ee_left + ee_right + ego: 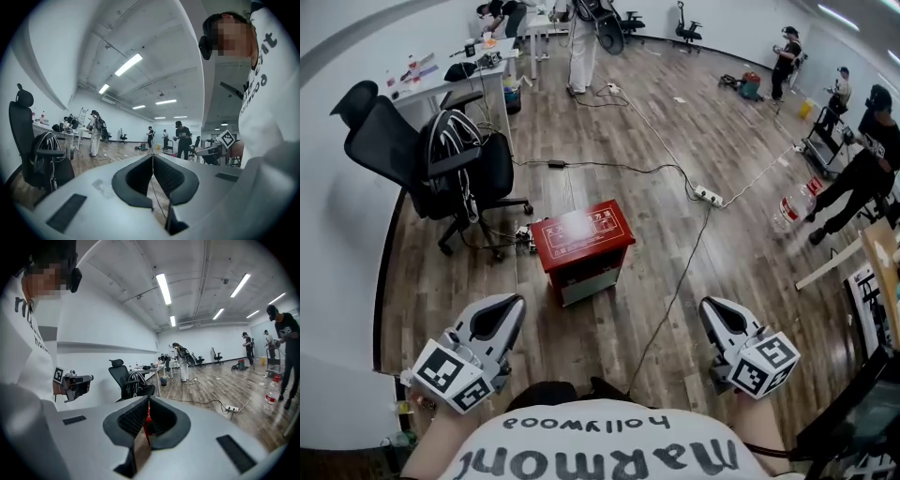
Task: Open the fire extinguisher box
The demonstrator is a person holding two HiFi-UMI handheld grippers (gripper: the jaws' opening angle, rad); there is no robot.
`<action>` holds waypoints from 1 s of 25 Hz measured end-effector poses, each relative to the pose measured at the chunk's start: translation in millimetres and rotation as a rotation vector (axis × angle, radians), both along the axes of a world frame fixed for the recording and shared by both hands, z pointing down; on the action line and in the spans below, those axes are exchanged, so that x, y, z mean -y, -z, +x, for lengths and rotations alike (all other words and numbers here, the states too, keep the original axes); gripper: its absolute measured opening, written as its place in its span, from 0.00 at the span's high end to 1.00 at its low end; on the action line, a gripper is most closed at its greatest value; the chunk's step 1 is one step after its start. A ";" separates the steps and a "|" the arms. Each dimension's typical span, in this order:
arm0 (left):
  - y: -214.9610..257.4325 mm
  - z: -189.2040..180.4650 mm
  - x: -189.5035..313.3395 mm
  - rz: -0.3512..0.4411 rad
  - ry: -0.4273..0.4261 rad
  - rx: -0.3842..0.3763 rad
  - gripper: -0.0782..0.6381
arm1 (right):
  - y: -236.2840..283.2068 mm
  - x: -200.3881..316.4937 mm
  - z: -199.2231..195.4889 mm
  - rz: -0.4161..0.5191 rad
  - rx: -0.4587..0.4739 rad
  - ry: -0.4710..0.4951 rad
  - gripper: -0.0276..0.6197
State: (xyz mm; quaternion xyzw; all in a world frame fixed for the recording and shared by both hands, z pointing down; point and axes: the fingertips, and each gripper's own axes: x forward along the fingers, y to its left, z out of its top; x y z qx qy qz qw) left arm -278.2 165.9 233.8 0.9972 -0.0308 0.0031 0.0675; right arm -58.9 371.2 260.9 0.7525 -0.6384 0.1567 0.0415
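The red fire extinguisher box (581,246) stands on the wood floor ahead of me, its lid down with white print on top. My left gripper (514,305) hangs low at the left, short of the box, its jaws closed together with nothing between them. My right gripper (710,307) hangs at the right, also short of the box and also shut and empty. In the left gripper view the left gripper (153,155) has its pads meeting along one line. In the right gripper view the right gripper (148,400) shows a thin red sliver of the box (148,416) through the slit between its pads.
A black office chair (431,159) draped with cables stands left of the box. A black cable and a power strip (708,197) run across the floor to the right. A water bottle (787,211) and a table edge (881,253) are at the right. Several people stand far back.
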 end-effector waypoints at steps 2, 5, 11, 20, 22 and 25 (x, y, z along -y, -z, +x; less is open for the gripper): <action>-2.7 10.0 -6.5 0.009 0.013 0.016 0.88 | -4.8 -0.7 14.4 0.000 0.007 0.018 0.94; -5.8 18.2 -9.7 0.021 0.039 0.049 0.88 | -15.5 2.2 32.2 -0.002 0.028 0.026 0.94; -24.1 32.6 2.8 0.083 0.069 0.163 0.88 | -44.8 31.6 56.5 -0.045 0.064 0.062 0.94; -56.0 90.9 65.3 0.026 0.018 0.196 0.88 | -60.3 112.4 85.6 -0.117 0.060 0.141 0.94; -60.1 104.0 76.1 0.039 -0.014 0.206 0.88 | -62.4 131.9 95.5 -0.131 0.067 0.144 0.94; -65.1 118.1 102.8 0.063 -0.032 0.224 0.88 | -62.8 163.3 101.1 -0.138 0.078 0.170 0.94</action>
